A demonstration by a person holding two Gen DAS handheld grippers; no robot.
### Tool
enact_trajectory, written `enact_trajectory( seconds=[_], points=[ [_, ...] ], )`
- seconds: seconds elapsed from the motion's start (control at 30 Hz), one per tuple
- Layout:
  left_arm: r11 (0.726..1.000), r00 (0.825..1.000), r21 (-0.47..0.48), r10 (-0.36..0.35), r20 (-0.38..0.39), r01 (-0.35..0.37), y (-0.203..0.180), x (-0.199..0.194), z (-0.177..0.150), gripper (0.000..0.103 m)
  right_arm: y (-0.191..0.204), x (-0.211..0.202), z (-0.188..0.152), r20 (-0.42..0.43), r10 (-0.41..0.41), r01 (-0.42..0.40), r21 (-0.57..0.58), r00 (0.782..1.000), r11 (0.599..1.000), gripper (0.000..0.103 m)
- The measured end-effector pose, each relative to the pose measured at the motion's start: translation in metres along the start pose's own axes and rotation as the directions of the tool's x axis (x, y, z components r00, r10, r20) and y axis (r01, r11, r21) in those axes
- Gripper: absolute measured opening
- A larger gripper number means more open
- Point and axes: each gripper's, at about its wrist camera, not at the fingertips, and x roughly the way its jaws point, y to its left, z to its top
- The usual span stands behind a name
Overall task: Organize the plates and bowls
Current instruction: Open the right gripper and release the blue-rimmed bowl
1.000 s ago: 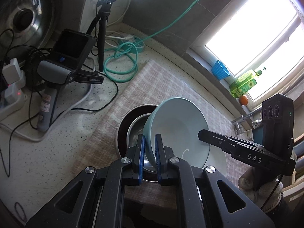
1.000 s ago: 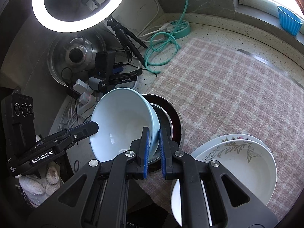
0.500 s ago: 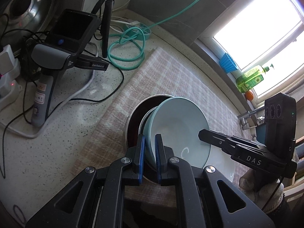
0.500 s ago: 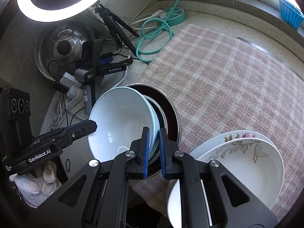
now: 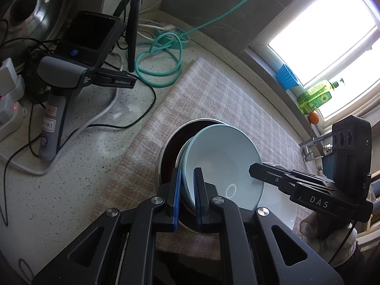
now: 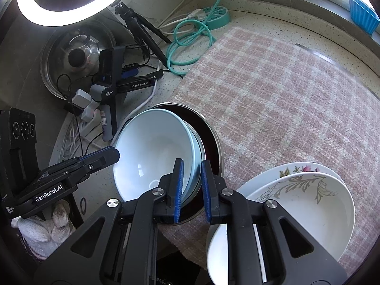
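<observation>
Both grippers meet at one pale blue ceramic bowl (image 5: 220, 163): the left gripper (image 5: 187, 194) has its blue-padded fingers closed on the bowl's near rim, one pad inside the wall and one outside, while the right gripper (image 6: 192, 188) straddles the opposite rim with its jaws somewhat apart, the inner pad against the bowl's inside and the outer pad standing off from the wall with a gap showing. In the right wrist view the light blue bowl (image 6: 154, 152) sits tilted, nested in a small steel bowl (image 6: 198, 166) that lies inside a wide dark-red pan with a metal rim (image 6: 211, 137). This stack rests on a pink-and-cream checked cloth (image 6: 273, 90) near the cloth's left edge, close to the front edge of the speckled stone counter (image 5: 71, 178). Just beside the pan, toward the cloth's front right corner, lies a white bowl with a grey leaf pattern (image 6: 315, 204) on top of a white plate with a pink flower print (image 6: 296, 168). Off the cloth, on the counter's left part, stand a spare grey handheld gripper (image 5: 64, 90) and a tangle of black and white cables, with a coiled teal cord (image 5: 156, 64) and a black tripod (image 5: 133, 23) behind them. On the window ledge sit a blue ribbed cup (image 5: 286, 77) and a green soap bottle (image 5: 313, 97).
</observation>
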Motion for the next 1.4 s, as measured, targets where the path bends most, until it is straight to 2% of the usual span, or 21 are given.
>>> enact_trajectory(
  seconds=[0.07, 0.13, 0.23, 0.3, 0.33, 0.73, 1.0, 1.17, 1.3, 1.37, 1.4],
  points=[
    [1.000, 1.000, 0.002, 0.000, 0.002, 0.000, 0.000, -0.001, 0.001, 0.009, 0.001, -0.004, 0.000, 0.015, -0.002, 0.002, -0.008, 1.000, 1.000, 0.044],
    [1.000, 1.000, 0.003, 0.003, 0.007, -0.003, 0.000, -0.003, 0.001, 0.010, 0.001, -0.010, 0.001, 0.038, 0.008, -0.007, -0.010, 0.999, 1.000, 0.056],
    [1.000, 1.000, 0.003, 0.011, 0.021, -0.011, 0.001, -0.008, 0.001, 0.014, 0.001, -0.019, 0.002, 0.069, 0.005, -0.003, -0.019, 0.998, 1.000, 0.068],
    [1.000, 0.999, -0.002, 0.009, 0.032, -0.009, 0.003, -0.011, 0.002, 0.028, 0.000, -0.023, 0.004, 0.079, -0.001, 0.003, -0.025, 0.997, 1.000, 0.076],
    [1.000, 0.999, -0.003, 0.010, 0.037, -0.010, 0.003, -0.013, 0.002, 0.030, -0.001, -0.025, 0.004, 0.081, 0.001, 0.001, -0.026, 0.997, 1.000, 0.078],
    [0.997, 0.998, -0.056, 0.046, 0.036, -0.044, 0.026, -0.017, -0.001, 0.031, -0.034, -0.033, 0.002, 0.084, 0.003, -0.008, 0.054, 0.996, 0.999, 0.080],
    [0.997, 0.999, -0.076, 0.034, 0.014, -0.033, 0.030, -0.009, -0.006, 0.031, -0.052, -0.026, -0.004, 0.068, 0.024, -0.032, 0.117, 0.997, 0.993, 0.079],
    [0.996, 1.000, -0.082, 0.025, 0.008, -0.024, 0.030, -0.005, -0.006, 0.031, -0.055, -0.020, -0.004, 0.048, 0.051, -0.057, 0.131, 0.998, 0.990, 0.061],
    [0.996, 1.000, -0.090, 0.018, 0.002, -0.018, 0.030, -0.002, -0.007, 0.029, -0.054, -0.015, -0.005, 0.034, 0.065, -0.069, 0.132, 0.997, 0.989, 0.057],
    [0.996, 1.000, -0.093, 0.013, 0.002, -0.013, 0.031, -0.001, -0.007, 0.028, -0.053, -0.011, -0.004, 0.024, 0.073, -0.075, 0.132, 0.997, 0.988, 0.046],
    [0.996, 1.000, -0.094, 0.012, 0.003, -0.012, 0.031, -0.001, -0.007, 0.028, -0.053, -0.010, -0.004, 0.018, 0.076, -0.078, 0.132, 0.997, 0.988, 0.044]
  ],
)
